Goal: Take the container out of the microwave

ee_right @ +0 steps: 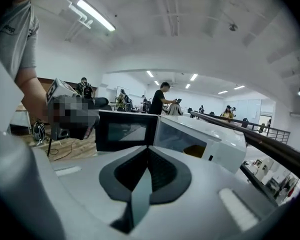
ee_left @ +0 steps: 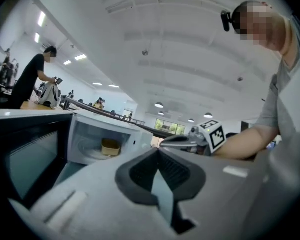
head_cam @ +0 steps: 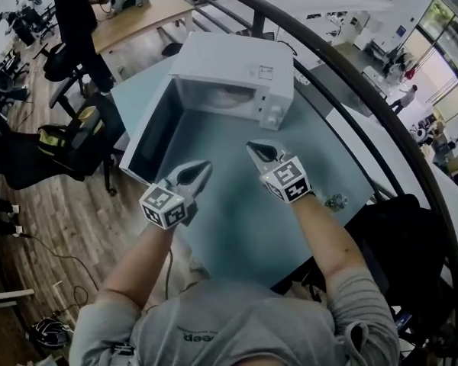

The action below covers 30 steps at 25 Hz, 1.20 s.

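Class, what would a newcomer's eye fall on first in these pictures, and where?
The white microwave at the far side of the table, its door swung open, a tan container inside. Nearer the person, the left gripper and right gripper point at it, both shut and empty.

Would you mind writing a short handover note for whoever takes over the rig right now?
Left gripper: shut, empty, over the table in front of the microwave.
Right gripper: shut, empty, beside the left one.
The microwave door is swung open to the left. The container sits inside on the plate.
Done: door open.
Left: reach in, grip the container, bring it out.
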Motion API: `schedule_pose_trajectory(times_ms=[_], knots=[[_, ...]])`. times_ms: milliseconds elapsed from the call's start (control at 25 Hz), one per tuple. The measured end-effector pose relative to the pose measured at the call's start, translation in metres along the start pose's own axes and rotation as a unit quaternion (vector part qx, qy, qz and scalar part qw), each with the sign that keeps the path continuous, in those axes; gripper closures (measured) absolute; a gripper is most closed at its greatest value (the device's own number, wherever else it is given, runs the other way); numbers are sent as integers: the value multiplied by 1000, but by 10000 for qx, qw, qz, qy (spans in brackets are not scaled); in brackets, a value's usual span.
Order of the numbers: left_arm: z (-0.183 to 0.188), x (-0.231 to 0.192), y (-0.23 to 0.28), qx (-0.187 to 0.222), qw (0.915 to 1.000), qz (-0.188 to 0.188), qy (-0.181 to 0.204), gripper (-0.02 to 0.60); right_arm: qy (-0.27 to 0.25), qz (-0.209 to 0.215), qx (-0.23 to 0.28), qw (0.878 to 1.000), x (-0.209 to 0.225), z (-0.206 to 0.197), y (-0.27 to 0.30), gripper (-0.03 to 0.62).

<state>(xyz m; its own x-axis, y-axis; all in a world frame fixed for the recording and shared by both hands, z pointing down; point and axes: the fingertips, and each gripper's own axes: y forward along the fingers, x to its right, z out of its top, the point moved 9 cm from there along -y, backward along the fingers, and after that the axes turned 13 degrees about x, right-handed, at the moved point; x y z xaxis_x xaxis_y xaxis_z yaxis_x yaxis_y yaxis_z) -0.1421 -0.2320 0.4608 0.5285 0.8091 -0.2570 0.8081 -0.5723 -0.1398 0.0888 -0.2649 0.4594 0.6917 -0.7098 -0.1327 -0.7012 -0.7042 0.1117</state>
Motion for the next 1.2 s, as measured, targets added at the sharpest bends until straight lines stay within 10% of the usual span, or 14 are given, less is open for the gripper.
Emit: schedule_pose_trajectory(times_ms=[560, 1200], knots=[[-63, -146, 46, -47, 9993, 378, -7, 566, -163, -815, -603, 9947, 98, -94, 184, 537], [-108, -189, 61, -77, 9991, 418, 16, 566, -1060, -1142, -1275, 9795, 144, -125, 263, 531]])
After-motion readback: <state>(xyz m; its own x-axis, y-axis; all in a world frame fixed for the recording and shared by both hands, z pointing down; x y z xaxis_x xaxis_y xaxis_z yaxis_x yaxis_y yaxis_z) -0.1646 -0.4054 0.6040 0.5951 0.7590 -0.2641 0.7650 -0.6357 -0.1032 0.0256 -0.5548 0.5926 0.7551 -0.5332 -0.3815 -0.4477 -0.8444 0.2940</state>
